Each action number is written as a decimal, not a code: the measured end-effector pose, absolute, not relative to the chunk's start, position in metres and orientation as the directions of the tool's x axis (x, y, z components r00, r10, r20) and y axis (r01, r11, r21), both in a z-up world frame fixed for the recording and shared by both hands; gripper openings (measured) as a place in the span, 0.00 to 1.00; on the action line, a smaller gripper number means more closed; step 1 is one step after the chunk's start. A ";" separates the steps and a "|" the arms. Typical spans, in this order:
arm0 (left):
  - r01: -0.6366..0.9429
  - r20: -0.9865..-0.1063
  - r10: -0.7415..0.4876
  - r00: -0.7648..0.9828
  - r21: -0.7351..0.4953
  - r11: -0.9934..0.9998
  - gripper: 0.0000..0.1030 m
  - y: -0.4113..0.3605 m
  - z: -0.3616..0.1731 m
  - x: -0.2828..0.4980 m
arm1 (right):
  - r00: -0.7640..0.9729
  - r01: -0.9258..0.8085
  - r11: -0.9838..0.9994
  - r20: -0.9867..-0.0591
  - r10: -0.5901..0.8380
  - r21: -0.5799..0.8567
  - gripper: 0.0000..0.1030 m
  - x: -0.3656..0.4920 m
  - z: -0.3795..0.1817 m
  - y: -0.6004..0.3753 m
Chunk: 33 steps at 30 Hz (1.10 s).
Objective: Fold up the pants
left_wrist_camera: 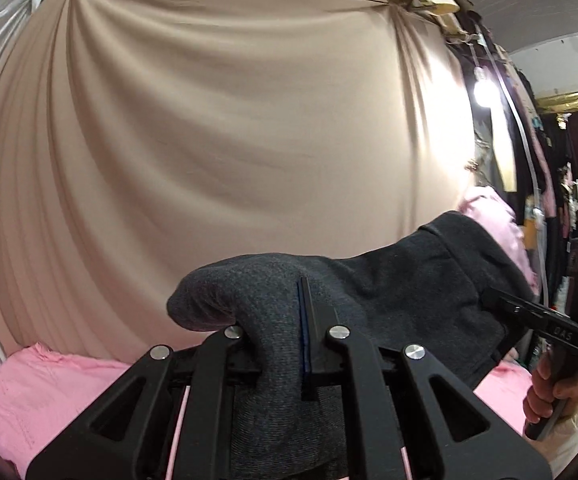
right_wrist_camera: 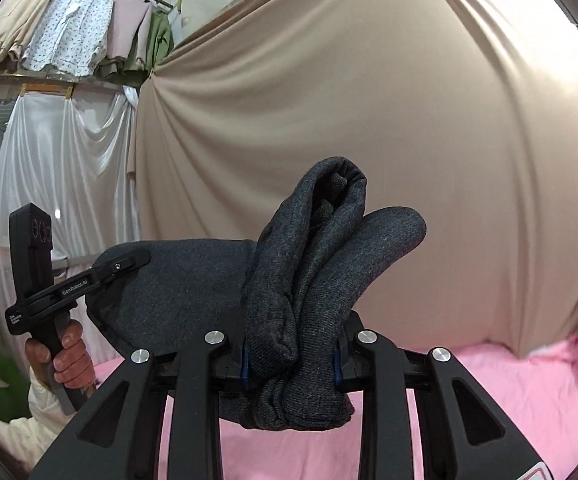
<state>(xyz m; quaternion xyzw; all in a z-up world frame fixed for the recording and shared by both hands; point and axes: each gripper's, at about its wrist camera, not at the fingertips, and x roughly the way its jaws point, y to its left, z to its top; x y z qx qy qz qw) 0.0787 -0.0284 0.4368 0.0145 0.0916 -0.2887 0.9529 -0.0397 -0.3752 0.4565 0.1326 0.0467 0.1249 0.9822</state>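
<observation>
Left gripper (left_wrist_camera: 285, 344) is clamped on a bunched fold of the dark grey pants (left_wrist_camera: 389, 292); right gripper (right_wrist_camera: 291, 364) is clamped on a thicker roll of the same cloth. The pants hang between the two, raised above the pink cover (right_wrist_camera: 489, 400) and before the beige drape (right_wrist_camera: 369, 120). Recommended: keep both grips level, draw the span taut — then lower evenly, so no layer slips.

The pants (right_wrist_camera: 309, 280) are hanging stretched between the two grippers, up above the covered worktop (right_wrist_camera: 489, 400) — the left gripper (left_wrist_camera: 285, 320) is pinching one end, the right gripper (right_wrist_camera: 291, 356) the bunched other end. A draped backdrop (left_wrist_camera: 229, 120) is hanging behind them, and a rail of hung clothes (right_wrist_camera: 69, 24) is sitting off to its left.
</observation>
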 end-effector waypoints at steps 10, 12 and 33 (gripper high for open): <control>0.460 -0.432 -0.445 0.784 -0.076 0.885 0.10 -0.095 0.296 0.267 | 0.926 -0.125 0.862 -0.255 0.280 0.492 0.25 0.157 0.325 -0.434; 0.430 -0.539 -0.393 0.745 -0.063 0.901 0.10 -0.107 0.232 0.304 | 0.879 -0.046 0.837 -0.377 0.294 0.546 0.26 0.190 0.260 -0.439; 0.224 -0.856 -0.165 0.489 -0.059 0.973 0.50 -0.135 0.086 0.389 | 0.643 0.129 0.942 -0.749 0.157 0.309 0.00 0.294 0.149 -0.406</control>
